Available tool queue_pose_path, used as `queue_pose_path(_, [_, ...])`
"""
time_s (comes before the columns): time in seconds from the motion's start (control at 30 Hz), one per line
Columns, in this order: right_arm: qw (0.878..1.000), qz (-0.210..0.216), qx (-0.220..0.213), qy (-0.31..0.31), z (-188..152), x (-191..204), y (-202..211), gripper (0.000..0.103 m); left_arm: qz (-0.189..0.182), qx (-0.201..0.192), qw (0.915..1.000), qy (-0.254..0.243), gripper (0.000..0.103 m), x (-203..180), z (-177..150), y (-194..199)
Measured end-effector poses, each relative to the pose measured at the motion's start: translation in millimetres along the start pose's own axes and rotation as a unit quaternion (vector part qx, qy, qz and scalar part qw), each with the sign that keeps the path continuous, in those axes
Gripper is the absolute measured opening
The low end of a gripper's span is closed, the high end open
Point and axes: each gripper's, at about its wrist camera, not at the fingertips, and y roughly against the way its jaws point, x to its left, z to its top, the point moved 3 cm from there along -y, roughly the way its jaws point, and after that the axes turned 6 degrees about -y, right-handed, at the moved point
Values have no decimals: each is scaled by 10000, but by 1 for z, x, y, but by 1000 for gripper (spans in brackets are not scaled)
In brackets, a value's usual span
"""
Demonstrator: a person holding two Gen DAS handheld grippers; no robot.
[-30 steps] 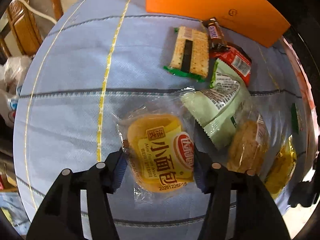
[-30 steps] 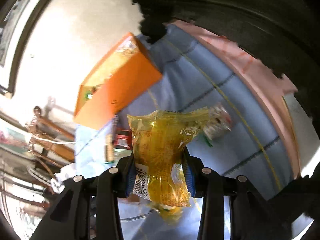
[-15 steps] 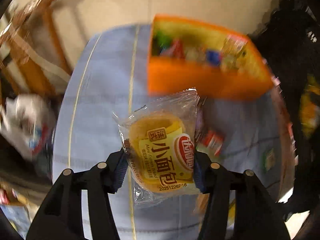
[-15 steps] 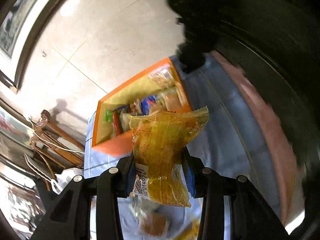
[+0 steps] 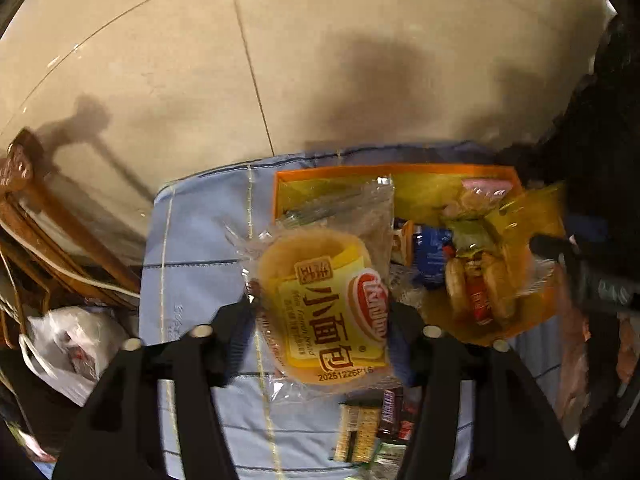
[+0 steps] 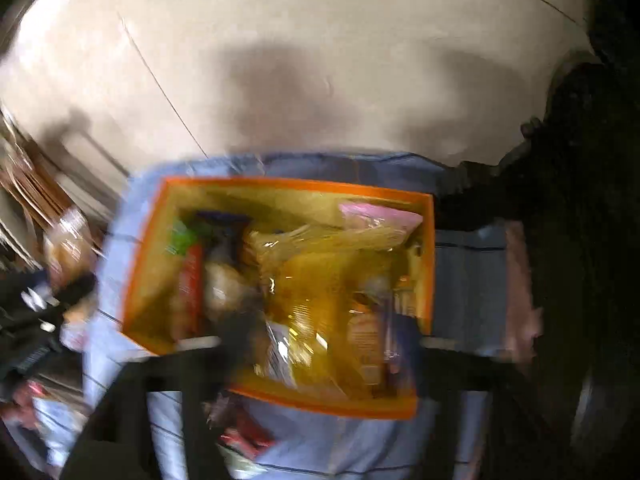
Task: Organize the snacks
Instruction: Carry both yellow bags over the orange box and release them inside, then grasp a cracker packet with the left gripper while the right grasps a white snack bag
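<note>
Blue-cloth tabletop (image 5: 200,248) ending just beyond the orange box (image 5: 336,174), with bare tiled floor (image 5: 320,60) past that far edge. Crowded on the left by a wooden chair (image 5: 24,200) and a white plastic bag (image 5: 68,340); dark and unreadable on the right. Open cloth left of the box, with a cracker pack (image 5: 356,432) and other wrappers on the near strip.

Left gripper (image 5: 320,320) aimed steeply down, jaws opening, pads at the sides of the bread packet (image 5: 324,304) and not visibly apart from it. Packet between the jaws at the box's near left corner, partly over the cloth. Long axis along the fingers: dated end near the camera, clear crimped end toward the far rim.

Right gripper (image 6: 320,340) directly over the box, jaws opening and standing wide, with the yellow packet (image 6: 312,300) blurred between them above the snacks already inside. Contact with its pads impossible to tell; likewise its long axis.

Only from the right wrist: all four box walls and the cloth (image 6: 468,280) to its right. Only from the left wrist: the packet's print and the loose snacks outside the box.
</note>
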Motion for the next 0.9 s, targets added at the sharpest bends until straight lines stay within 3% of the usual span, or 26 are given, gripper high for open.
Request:
queue_pose_path(0.07, [9998,-152,-25,104,-14,-2,-3,99,444,-197,9988,-89,99,4,-8,-3])
queue_pose_path(0.13, [9996,-295,-1,18,-44,-10,1,99,553,-123,9977,-370,99,2,-24,-10])
queue_pose_path(0.27, [9935,-531,-118,-1005,-150,-57,21,99,239,194,9987,-401,99,1,-84,-25])
queue_pose_path(0.33, [9798,-984,302,-1717,-218,-91,10,99,12,458,9985,-313,99,2,-120,-37])
queue_pose_path(0.4, [9644,-1388,571,-2175,-273,-116,-1,99,36,805,9966,-147,99,6,-155,-50])
queue_pose_path(0.43, [9608,-1428,614,-2296,-290,-123,-5,99,-48,965,9953,-39,99,9,-174,-56])
queue_pose_path(0.47, [9635,-1201,627,-2311,-303,-124,-10,99,-126,1071,9942,54,99,10,-187,-61])
queue_pose_path(0.57, [9764,-682,536,-1976,-310,-116,-27,99,-276,1262,9901,545,99,25,-224,-79])
queue_pose_path(0.63, [9811,-646,606,-1723,-311,-113,-45,99,126,1427,9870,731,99,34,-242,-88])
queue_pose_path(0.67, [9818,-706,635,-1644,-313,-113,-53,99,155,1415,9870,744,99,36,-250,-92])
queue_pose_path(0.7, [9822,-691,695,-1604,-318,-115,-61,96,93,1405,9875,704,99,35,-254,-94])
queue_pose_path(0.73, [9817,-693,703,-1629,-321,-117,-63,79,87,1431,9874,669,99,33,-257,-95])
queue_pose_path(0.8, [9822,-626,529,-1693,-321,-119,-56,57,41,1305,9897,579,99,25,-259,-95])
queue_pose_path(0.83, [9811,-527,558,-1776,-321,-120,-53,51,-63,1221,9914,472,99,18,-258,-94])
queue_pose_path(0.9, [9782,-498,463,-1962,-321,-123,-40,51,-195,1120,9932,264,99,3,-252,-96])
